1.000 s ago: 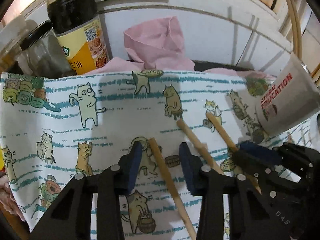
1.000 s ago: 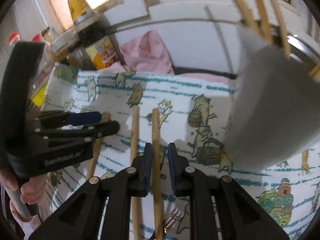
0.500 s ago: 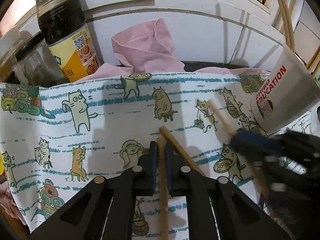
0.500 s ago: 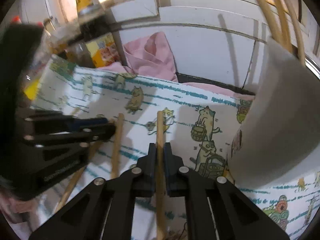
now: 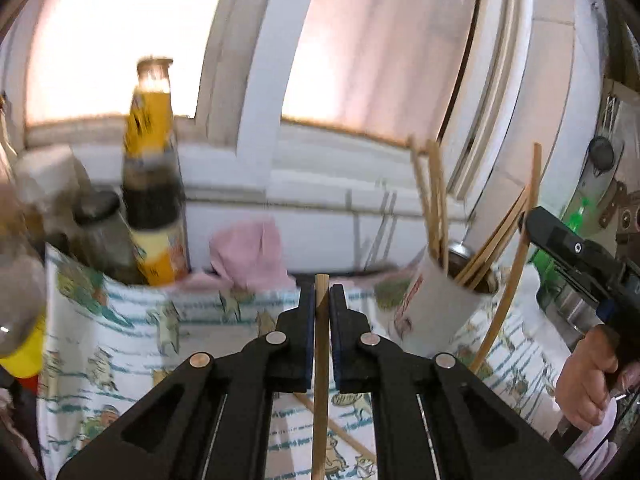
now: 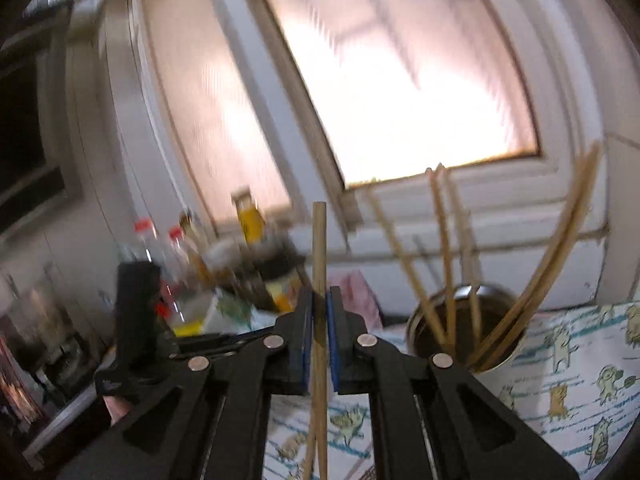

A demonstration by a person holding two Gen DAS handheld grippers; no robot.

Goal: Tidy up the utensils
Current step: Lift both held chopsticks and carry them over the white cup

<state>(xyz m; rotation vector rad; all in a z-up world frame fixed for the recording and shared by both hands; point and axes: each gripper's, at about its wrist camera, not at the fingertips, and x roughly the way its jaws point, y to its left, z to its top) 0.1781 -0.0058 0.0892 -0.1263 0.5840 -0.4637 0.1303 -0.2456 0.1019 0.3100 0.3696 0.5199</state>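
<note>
I see the cat-print cloth point(image 5: 120, 360) spread across the counter under the window, and I place everything from the white cup point(image 5: 436, 312) standing on it. That cup already holds several chopsticks point(image 5: 434, 200) leaning out of its mouth. Left of the cup stand a dark sauce bottle point(image 5: 154, 184) with a yellow label and a blurred jar beside it, with a pink rag point(image 5: 252, 252) between bottle and cup. My left gripper point(image 5: 321, 308) is clamped tight on one wooden chopstick point(image 5: 320, 360), raised above the cloth just left of the cup. My right gripper point(image 6: 319, 312) is likewise closed on a chopstick point(image 6: 319, 260), its tip standing up beside the cup's left rim. One loose chopstick point(image 5: 340, 436) lies on the cloth below the cup.
</note>
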